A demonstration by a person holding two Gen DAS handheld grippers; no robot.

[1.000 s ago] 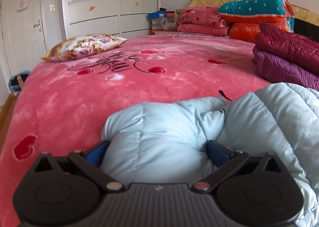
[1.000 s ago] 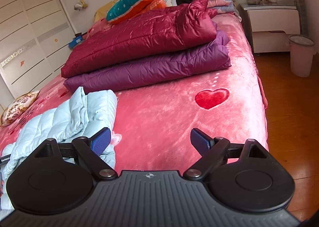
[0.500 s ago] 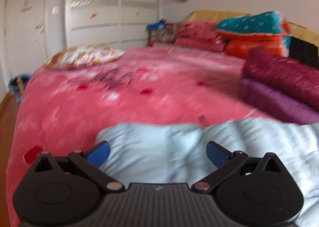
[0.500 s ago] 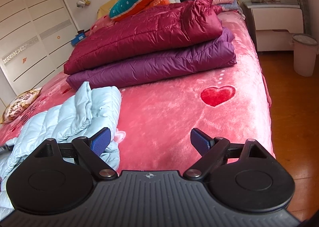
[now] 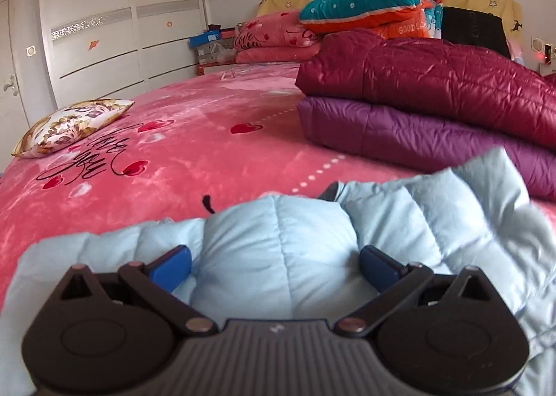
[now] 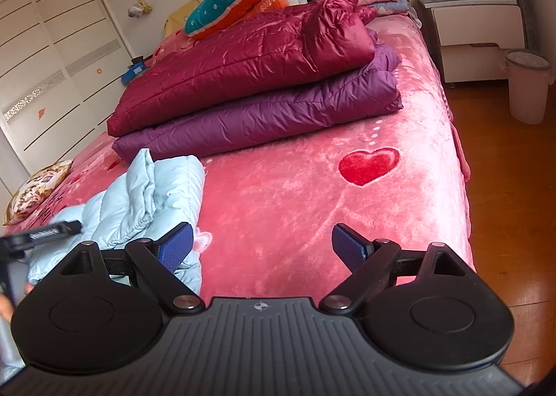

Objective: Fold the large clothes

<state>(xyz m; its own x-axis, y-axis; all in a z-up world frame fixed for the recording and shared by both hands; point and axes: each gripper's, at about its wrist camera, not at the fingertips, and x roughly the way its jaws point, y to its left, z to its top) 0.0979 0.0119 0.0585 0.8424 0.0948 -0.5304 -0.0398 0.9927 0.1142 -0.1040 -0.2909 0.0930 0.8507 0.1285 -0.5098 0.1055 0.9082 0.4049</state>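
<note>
A light blue puffer jacket (image 5: 285, 243) lies bunched on the pink bedspread (image 5: 194, 152). My left gripper (image 5: 274, 265) is open and low over it, with a puffy bulge of the jacket between its wide-apart fingers. In the right wrist view the jacket (image 6: 156, 194) lies folded over itself at the left, its edge beside the left fingertip (image 6: 177, 244). My right gripper (image 6: 262, 244) stands open above bare bedspread (image 6: 295, 194), nothing between its fingers. The left gripper's black body (image 6: 45, 232) shows at the far left edge.
A folded maroon jacket (image 6: 243, 62) lies on a folded purple one (image 6: 278, 114) just beyond the blue jacket. Quilts (image 5: 365, 3) are piled at the headboard, and a patterned pillow (image 5: 73, 124) lies far left. A nightstand (image 6: 476, 34), bin (image 6: 526, 86) and wooden floor (image 6: 514, 222) lie right of the bed.
The left wrist view has swung right, toward the folded stack, with the gripper still open over the blue jacket. The right gripper has barely moved; the jacket's folded end sits closer to the stack.
</note>
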